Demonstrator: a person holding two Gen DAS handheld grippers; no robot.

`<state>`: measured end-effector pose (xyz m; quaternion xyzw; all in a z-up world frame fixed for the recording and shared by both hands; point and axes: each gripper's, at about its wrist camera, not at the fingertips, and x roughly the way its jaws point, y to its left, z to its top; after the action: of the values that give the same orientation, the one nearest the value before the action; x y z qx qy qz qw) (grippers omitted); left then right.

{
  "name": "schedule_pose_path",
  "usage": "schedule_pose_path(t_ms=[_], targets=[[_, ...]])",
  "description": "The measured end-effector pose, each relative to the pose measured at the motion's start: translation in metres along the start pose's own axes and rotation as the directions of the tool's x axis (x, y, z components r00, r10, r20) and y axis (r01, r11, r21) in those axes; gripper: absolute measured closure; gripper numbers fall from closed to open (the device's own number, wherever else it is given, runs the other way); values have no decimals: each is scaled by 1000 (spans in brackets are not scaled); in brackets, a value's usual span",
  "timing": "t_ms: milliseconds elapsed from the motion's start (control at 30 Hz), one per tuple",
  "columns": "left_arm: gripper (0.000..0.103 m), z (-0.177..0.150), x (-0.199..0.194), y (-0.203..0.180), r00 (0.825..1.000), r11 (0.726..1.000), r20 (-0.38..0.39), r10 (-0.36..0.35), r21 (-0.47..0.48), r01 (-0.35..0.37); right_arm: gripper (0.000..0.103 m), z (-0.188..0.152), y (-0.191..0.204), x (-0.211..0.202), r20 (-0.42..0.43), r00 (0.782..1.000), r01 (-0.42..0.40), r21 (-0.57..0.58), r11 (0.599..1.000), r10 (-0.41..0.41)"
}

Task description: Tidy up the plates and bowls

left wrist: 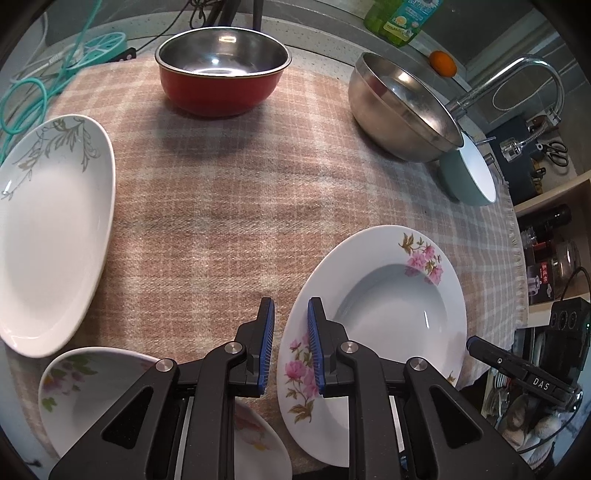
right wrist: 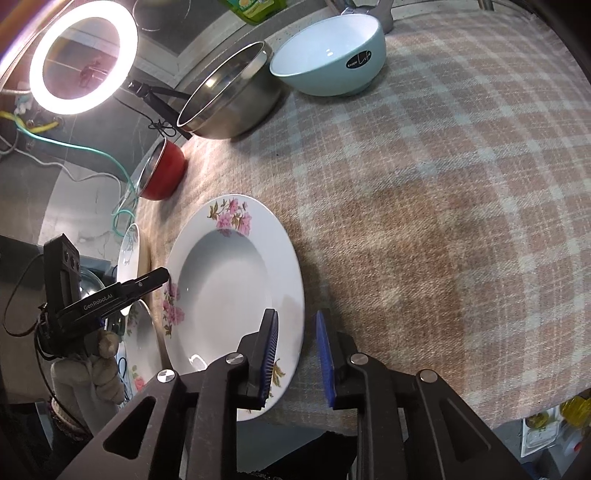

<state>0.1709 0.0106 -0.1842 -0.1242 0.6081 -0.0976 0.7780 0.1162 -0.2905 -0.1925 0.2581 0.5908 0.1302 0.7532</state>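
Observation:
A white deep plate with pink flowers (left wrist: 388,317) lies on the checked cloth. My left gripper (left wrist: 291,347) is open, its jaws standing on either side of the plate's left rim. My right gripper (right wrist: 297,360) is open with its jaws astride the same plate's (right wrist: 229,288) near right rim. A second flowered plate (left wrist: 92,398) lies under the left gripper. A white plate with grey leaves (left wrist: 51,229) lies at the left. A red bowl (left wrist: 221,70), a steel bowl (left wrist: 402,110) and a pale green bowl (right wrist: 332,55) stand at the back.
A green detergent bottle (left wrist: 399,18) and an orange (left wrist: 443,62) stand behind the bowls. A tap (left wrist: 517,81) is at the right. A ring light (right wrist: 83,55) and cables (left wrist: 33,99) are at the table's far side. The cloth's edge (left wrist: 513,236) is near the shelves.

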Motion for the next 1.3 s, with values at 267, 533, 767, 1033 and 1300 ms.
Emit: schedule_pose_path(t_ms=[267,533,767,1033,1300], targets=[[87,4,-9,4,1000,1000,20,0,-14,0,83,1,0,-2,9,1000,7,-7,1000,-7],[87,14,-28,6,997,999,76,-12,-31,14,83,7,11,-6,29,1000,8,-31,999,-7],[86,18,-69,15,984,997,176,-27,-67,40,83,13,29,-5,33,999,-7,-77,997,9],[87,1,-129,38,949,990,316,10,-134,35,83,18,60,1,10,999,-39,-161,986,42],[87,-54,-162,82,920,959,383,78,-281,35,83,17,103,19,-56,996,-87,-285,955,74]])
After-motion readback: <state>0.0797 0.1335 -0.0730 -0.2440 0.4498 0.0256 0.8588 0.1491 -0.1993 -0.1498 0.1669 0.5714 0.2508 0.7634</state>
